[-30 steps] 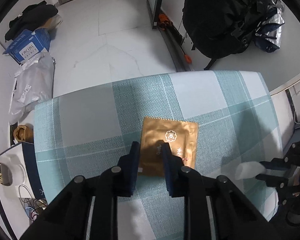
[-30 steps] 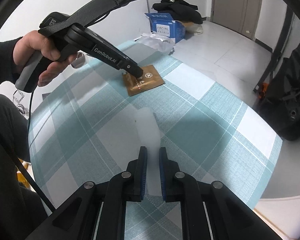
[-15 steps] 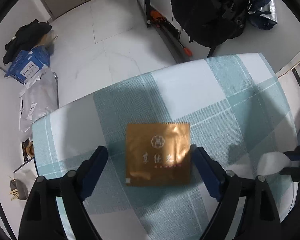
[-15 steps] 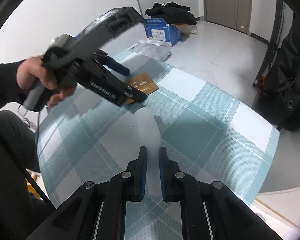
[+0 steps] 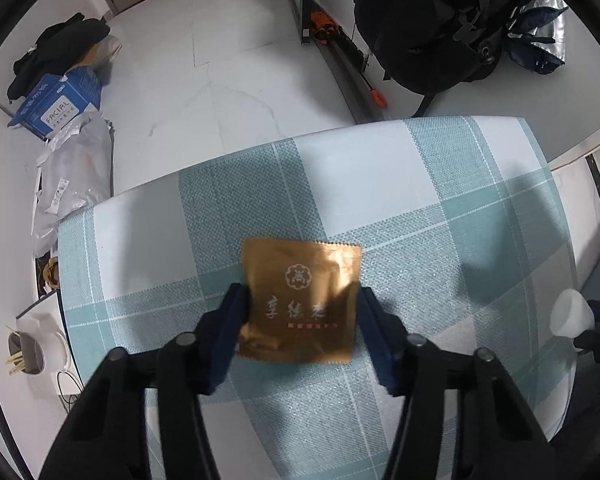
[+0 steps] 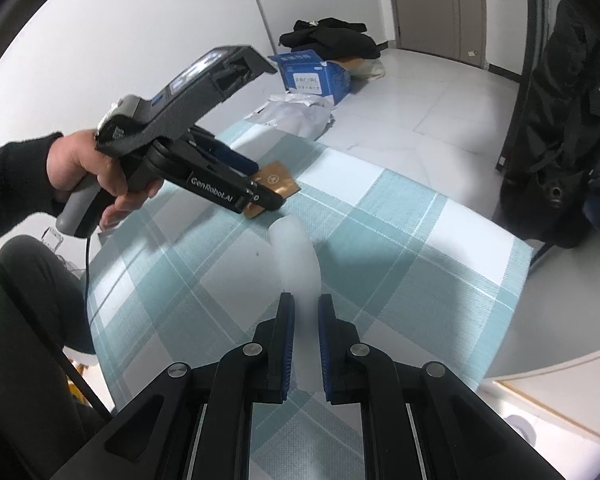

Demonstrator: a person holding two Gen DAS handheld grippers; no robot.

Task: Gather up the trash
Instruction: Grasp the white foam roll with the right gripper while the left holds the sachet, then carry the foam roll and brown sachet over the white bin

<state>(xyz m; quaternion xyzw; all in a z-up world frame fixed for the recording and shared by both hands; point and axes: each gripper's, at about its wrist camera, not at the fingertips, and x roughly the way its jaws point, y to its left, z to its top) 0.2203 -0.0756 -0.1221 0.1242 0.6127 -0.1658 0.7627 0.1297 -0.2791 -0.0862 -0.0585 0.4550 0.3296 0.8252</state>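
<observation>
Left fingers (image 5: 236, 320) have just been closing and pinch the gold packet (image 5: 300, 300); right fingers (image 6: 288, 340) — nearly together — grip a white cup (image 6: 296, 256).

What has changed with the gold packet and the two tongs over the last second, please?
The left tongs, nearly shut over the gold packet a second ago, opened wide and have just been closing, their pads now on the packet's two side edges. The packet remains on the checked tablecloth. The right tongs stayed shut on the white plastic piece.
</observation>
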